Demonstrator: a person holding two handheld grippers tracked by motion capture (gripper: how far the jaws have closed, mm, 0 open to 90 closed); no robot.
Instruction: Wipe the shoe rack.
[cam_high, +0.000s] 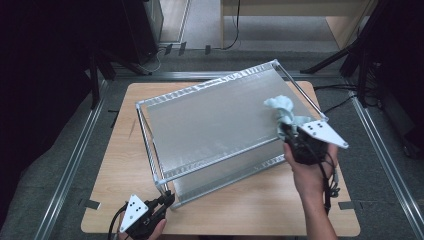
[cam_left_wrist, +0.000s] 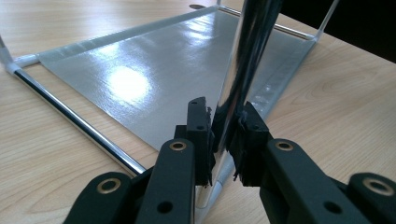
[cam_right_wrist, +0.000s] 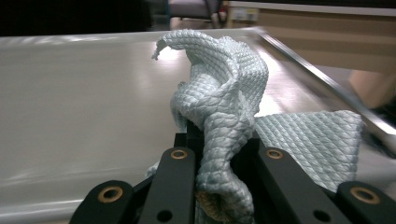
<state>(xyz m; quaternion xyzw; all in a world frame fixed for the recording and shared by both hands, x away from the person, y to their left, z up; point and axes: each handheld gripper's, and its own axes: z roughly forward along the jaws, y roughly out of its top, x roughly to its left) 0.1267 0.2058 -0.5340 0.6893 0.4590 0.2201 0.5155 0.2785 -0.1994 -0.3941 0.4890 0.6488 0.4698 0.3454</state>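
Cloth: one pale blue woven cloth (cam_right_wrist: 224, 102), bunched and twisted, rises from between the jaws of the right gripper (cam_right_wrist: 223, 140); a flat flap lies to the lower right in the right gripper view.
Cloth place: high view, right of centre, resting on the right end of the shelf's top sheet (cam_high: 215, 120).
Right jaws: clamped together on the cloth, which bulges above and below them.
Shelf: one metal-framed shelf (cam_high: 150, 145) with two grey sheets, upper and lower, set askew on one wooden table (cam_high: 120, 165).
Post: one chrome corner post (cam_left_wrist: 238, 70) stands upright between the jaws of the left gripper (cam_left_wrist: 225, 135).
Left jaws: closed on the post, pads pressing either side; high view, lower left corner of the shelf.
Grippers: two, one per hand.
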